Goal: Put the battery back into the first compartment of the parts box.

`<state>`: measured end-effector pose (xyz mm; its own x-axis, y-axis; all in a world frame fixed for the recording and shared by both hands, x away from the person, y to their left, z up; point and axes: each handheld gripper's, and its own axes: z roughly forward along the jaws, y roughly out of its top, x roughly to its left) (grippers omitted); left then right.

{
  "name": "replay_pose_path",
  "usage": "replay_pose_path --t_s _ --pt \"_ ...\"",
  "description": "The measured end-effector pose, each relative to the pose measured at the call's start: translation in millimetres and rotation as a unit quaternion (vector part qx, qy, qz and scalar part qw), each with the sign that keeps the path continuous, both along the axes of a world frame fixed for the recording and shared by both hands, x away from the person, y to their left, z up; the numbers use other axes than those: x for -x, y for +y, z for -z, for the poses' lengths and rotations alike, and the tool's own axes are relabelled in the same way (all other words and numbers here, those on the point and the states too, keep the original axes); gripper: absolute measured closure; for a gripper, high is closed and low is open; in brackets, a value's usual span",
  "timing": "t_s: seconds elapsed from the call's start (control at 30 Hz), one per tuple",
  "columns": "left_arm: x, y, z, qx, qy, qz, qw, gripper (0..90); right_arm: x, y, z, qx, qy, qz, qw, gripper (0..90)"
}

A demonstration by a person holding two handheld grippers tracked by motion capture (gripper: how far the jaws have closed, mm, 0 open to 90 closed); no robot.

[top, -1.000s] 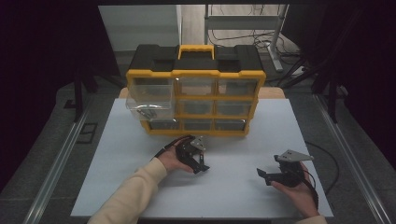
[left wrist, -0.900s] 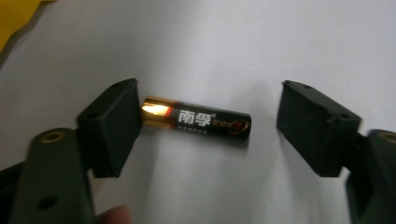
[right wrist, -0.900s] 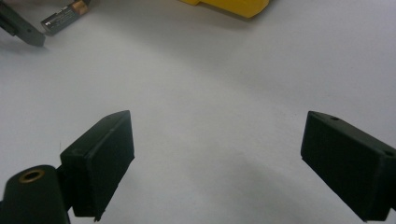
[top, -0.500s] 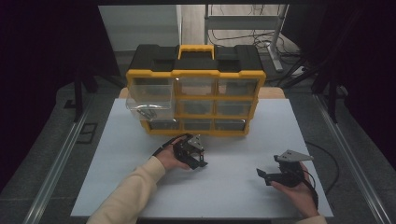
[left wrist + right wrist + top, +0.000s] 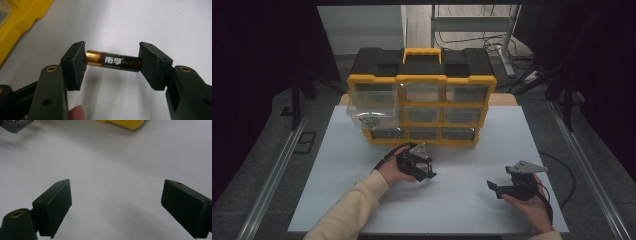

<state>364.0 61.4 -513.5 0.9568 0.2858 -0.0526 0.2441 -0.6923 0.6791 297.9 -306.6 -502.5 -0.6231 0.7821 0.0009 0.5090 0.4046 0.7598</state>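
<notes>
Since the earlier high view, the left gripper (image 5: 112, 62) has just been closing its jaws and now clamps a battery (image 5: 113, 61) end to end, just above the white table (image 5: 472, 200); its black-and-gold wrap bears white Chinese characters. Behind stands the yellow-and-black organizer (image 5: 422, 95), one clear drawer (image 5: 372, 107) pulled out at its upper left. Its hand sits close in front of the organizer, sleeve reaching in from below. Well apart, the right gripper (image 5: 115, 205) rests low, jaws wide and empty.
</notes>
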Motion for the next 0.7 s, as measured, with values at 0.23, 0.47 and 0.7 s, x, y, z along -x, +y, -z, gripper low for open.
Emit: replay_pose_path --t_s 0.23,0.47,0.7 --pt "8.3 8.7 -7.9 0.025 -0.008 -0.011 0.9996 41.4 0.0 0.2 0.1 0.001 -0.001 0.000 1.0000 10.0" --pt "15.7 17.5 -14.2 0.046 -0.014 -0.024 0.9985 41.3 -0.3 0.5 0.5 0.002 -0.001 -0.002 1.0000 10.0" --pt "24.4 23.5 -18.5 0.058 -0.023 -0.028 0.9977 41.3 -0.2 0.5 0.4 0.002 -0.001 -0.001 1.0000 10.0"
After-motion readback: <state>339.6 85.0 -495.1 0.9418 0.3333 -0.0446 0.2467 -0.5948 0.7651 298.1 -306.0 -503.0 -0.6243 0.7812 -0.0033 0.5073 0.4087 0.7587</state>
